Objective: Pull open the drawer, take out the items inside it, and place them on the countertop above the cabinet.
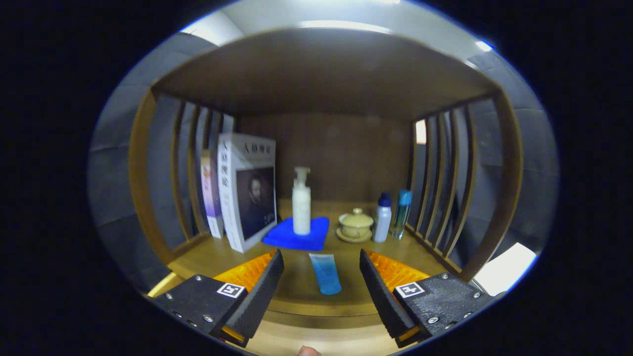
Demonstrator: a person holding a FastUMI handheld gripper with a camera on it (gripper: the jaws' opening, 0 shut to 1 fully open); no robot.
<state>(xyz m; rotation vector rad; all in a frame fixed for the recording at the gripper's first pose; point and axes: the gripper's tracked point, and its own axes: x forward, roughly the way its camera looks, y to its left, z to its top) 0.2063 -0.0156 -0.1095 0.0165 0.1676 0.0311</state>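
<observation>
We're seeing a blue tube (325, 273) lying flat on the countertop (301, 291), between our fingers and clear of both, so we're judging one item as already out. The drawer isn't visible here, so what's left is unclear. Gripper (321, 269) is sitting wide open, holding nothing. Beyond the tube: pump bottle (301, 201) standing on a blue cloth (297, 235), lidded cup (355, 224), two small bottles (382, 217), books (247, 190).

Dim, warm-toned overall. Brightest at white ceiling light strips (346, 24) above the brown wooden shelf roof (321, 69), leaving its underside and dark back panel (336, 153) in shadow. Strong fisheye bending of slatted wooden side rails (445, 188). Centre sharp; spread gripper (321, 277) fingers slightly soft; pale glare patch (509, 267) beside them.
</observation>
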